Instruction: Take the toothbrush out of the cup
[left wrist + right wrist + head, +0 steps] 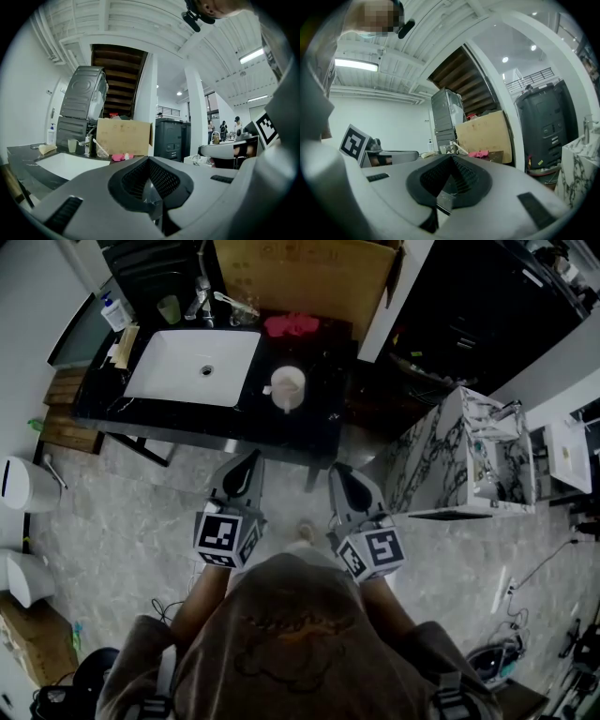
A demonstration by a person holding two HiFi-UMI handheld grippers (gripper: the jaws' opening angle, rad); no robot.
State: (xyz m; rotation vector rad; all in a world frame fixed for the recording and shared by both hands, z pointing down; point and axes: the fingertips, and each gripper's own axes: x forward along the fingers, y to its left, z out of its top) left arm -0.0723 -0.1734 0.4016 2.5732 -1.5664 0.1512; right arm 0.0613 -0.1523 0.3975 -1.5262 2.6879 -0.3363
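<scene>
A white toothbrush [228, 300] leans in a clear cup [242, 307] at the back of the black counter [309, 432], beside the faucet. The left gripper view shows the same toothbrush [98, 145] sticking up from its cup [102, 153], far off. A beige mug [288, 387] stands on the counter to the right of the sink. Both grippers hover low over the floor in front of the counter, well short of it. My left gripper [251, 457] is shut with nothing in it. So is my right gripper [336, 470]; its jaws meet at the tip.
A white sink [192, 367] is set in the counter, with a green cup [169, 308] and a soap bottle [114, 313] behind it. A pink cloth [292, 324] lies before a cardboard box [300, 273]. A marble-patterned cabinet [450, 456] stands to the right, a white bin [23, 486] to the left.
</scene>
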